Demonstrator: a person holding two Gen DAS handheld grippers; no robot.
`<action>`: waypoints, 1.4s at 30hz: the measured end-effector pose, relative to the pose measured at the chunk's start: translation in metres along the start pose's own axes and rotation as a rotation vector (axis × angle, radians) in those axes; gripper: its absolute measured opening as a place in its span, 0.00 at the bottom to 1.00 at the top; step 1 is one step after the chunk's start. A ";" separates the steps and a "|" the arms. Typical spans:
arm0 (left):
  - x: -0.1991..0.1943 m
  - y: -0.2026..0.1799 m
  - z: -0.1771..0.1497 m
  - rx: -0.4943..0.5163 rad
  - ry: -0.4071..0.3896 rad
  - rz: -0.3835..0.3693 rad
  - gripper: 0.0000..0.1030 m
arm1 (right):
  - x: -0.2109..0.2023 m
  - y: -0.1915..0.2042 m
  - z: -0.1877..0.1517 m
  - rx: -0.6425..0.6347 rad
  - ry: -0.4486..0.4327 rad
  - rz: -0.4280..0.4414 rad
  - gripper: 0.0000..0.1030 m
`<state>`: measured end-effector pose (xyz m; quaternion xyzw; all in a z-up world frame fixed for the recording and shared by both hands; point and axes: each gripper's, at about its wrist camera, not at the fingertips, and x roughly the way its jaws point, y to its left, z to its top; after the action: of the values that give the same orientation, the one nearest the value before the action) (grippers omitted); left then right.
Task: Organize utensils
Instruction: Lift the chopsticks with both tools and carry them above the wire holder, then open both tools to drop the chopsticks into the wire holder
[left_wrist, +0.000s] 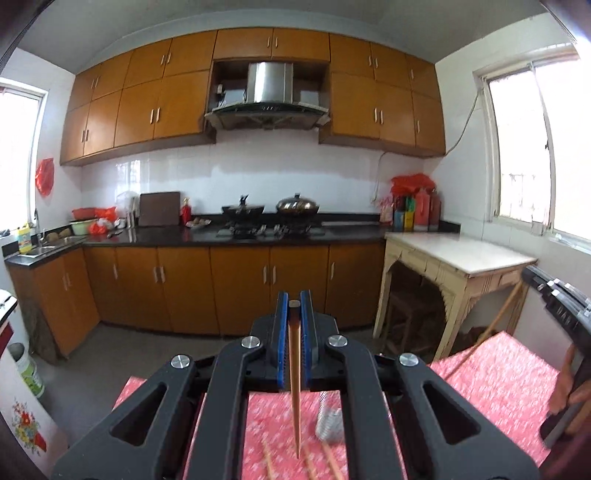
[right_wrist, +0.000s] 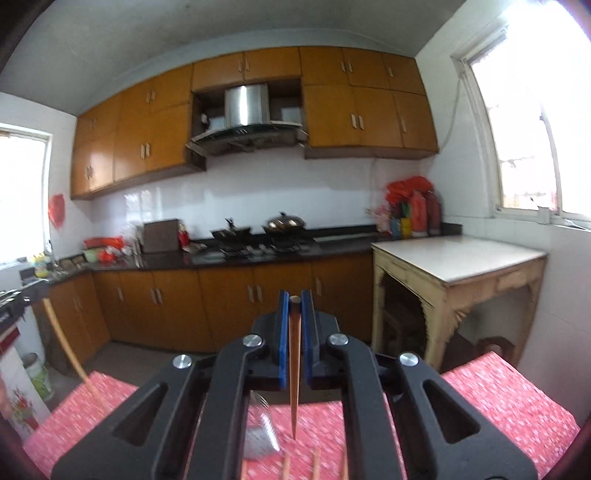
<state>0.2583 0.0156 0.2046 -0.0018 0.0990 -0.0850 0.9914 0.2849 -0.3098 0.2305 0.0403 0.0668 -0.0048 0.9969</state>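
My left gripper (left_wrist: 294, 303) is shut on a brown wooden chopstick (left_wrist: 295, 387) that hangs point down between its blue pads, above the red flowered tablecloth (left_wrist: 491, 373). My right gripper (right_wrist: 294, 301) is likewise shut on a second chopstick (right_wrist: 294, 384), also hanging point down. A small shiny metal holder (left_wrist: 329, 424) stands on the cloth below, blurred; it shows too in the right wrist view as the metal holder (right_wrist: 260, 432). Several loose chopsticks (left_wrist: 334, 463) lie on the cloth near the bottom edge, and more loose chopsticks (right_wrist: 315, 463) show in the right wrist view.
A person's hand (left_wrist: 570, 391) holds the other gripper at the right edge of the left view. Beyond the table are brown kitchen cabinets (left_wrist: 236, 288), a stove with two pans (left_wrist: 271, 214) and a cream side table (left_wrist: 458, 254) under a window.
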 end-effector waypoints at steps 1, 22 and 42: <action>0.003 -0.003 0.005 -0.003 -0.007 -0.004 0.06 | 0.003 0.006 0.006 -0.003 -0.010 0.010 0.07; 0.134 -0.034 -0.031 -0.059 0.146 0.014 0.07 | 0.145 0.033 -0.042 0.070 0.264 0.155 0.07; 0.097 -0.003 -0.034 -0.076 0.175 0.076 0.24 | 0.117 -0.004 -0.058 0.076 0.268 0.048 0.33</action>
<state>0.3450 -0.0032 0.1526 -0.0284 0.1882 -0.0433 0.9808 0.3935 -0.3094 0.1571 0.0796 0.1981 0.0218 0.9767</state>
